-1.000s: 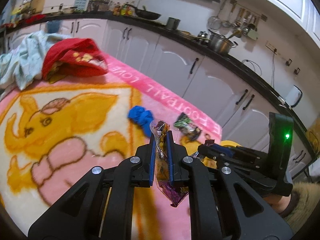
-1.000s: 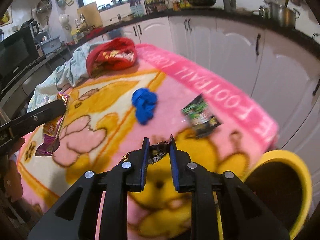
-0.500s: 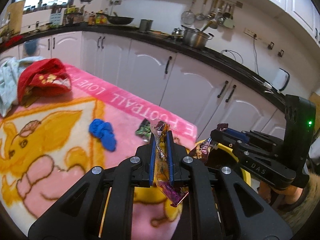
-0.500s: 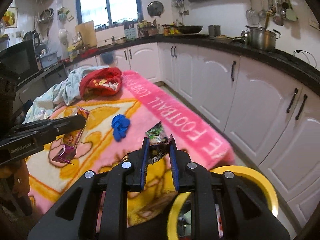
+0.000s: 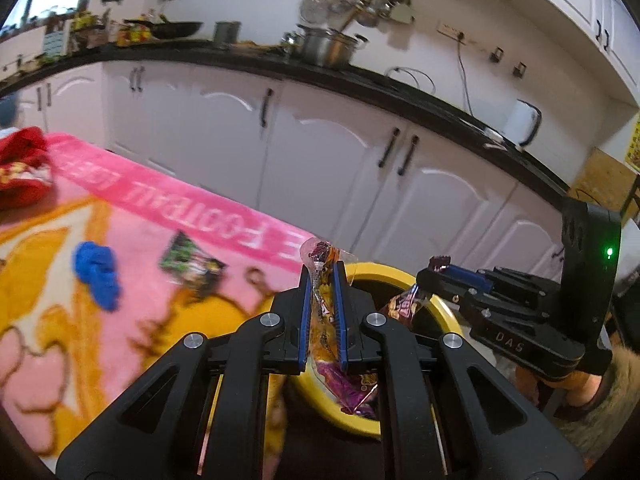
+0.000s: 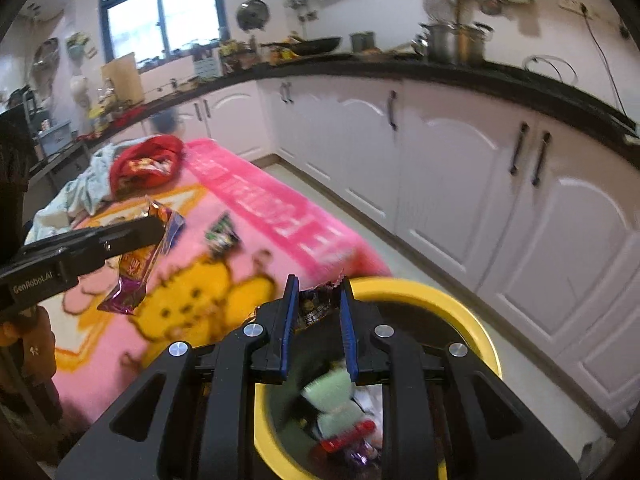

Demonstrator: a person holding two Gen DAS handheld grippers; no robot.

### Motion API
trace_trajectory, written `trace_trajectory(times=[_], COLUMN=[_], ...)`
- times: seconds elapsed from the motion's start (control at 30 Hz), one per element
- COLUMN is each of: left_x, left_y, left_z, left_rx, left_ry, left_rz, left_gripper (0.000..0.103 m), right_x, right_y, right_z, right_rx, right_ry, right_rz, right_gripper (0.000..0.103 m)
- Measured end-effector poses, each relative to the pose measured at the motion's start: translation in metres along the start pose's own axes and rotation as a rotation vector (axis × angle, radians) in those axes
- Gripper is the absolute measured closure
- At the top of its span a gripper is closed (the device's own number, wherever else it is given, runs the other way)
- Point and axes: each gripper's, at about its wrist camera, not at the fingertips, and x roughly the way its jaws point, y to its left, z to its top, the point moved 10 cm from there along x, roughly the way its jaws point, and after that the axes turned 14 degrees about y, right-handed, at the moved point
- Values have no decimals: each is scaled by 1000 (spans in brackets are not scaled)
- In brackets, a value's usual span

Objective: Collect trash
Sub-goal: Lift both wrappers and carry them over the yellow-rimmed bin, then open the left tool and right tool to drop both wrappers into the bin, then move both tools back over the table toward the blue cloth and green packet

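Yellow-rimmed bin point(image 6: 486, 344) waits below the blanket's corner point(image 6: 372, 268). Both grippers, left gripper point(image 5: 323, 312) and right gripper point(image 6: 316, 320), pinch wrappers, purple wrapper point(image 5: 325, 320) and dark wrapper point(image 6: 314, 306), above it, probably for dropping.

Home kitchen. White cabinets point(image 6: 440, 184) under a black countertop point(image 6: 460, 74), steel pot point(image 5: 326, 46), wok point(image 6: 314, 45), hanging utensils point(image 5: 360, 4). Window point(image 6: 160, 12) behind, pink cartoon blanket point(image 6: 208, 280) in the middle.

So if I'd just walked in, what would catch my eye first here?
Probably the two black grippers, each pinching a crinkly snack wrapper: the left gripper holds a purple and orange wrapper, the right gripper a dark one. Below them gapes a yellow-rimmed bin with rubbish inside, beside a bright pink cartoon blanket.
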Motion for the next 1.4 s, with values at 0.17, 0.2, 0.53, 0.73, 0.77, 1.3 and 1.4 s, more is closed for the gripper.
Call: trace_trajectory(times=[0.17,0.2,0.53,0.73,0.77,1.3,1.4], left_x=[41,50,108,106,103,0,-15], left_y=[-22,-26,-40,-27,-23,87,109], left_z=[-8,-10,-30,-31,-30,6,9], left_rx=[8,10,12,-7,-13,-137,-161], left_ry=[71,90,211,206,199,-47,-73], left_rz=[-61,-71,-94,-65,-57,168,204], left_gripper=[97,97,72,53,51,14,11], right_x=[13,16,42,45,45,23,26], right_y=[-32,-37,-72,-85,-85,16,41], right_z=[-27,-32,-66,-69,-68,15,30], right_rx=[42,47,122,167,168,-44,-93], right_ry=[49,58,145,151,148,24,14], right_rz=[-40,-49,-53,-53,-52,24,40], right_gripper=[83,83,78,68,68,49,47])
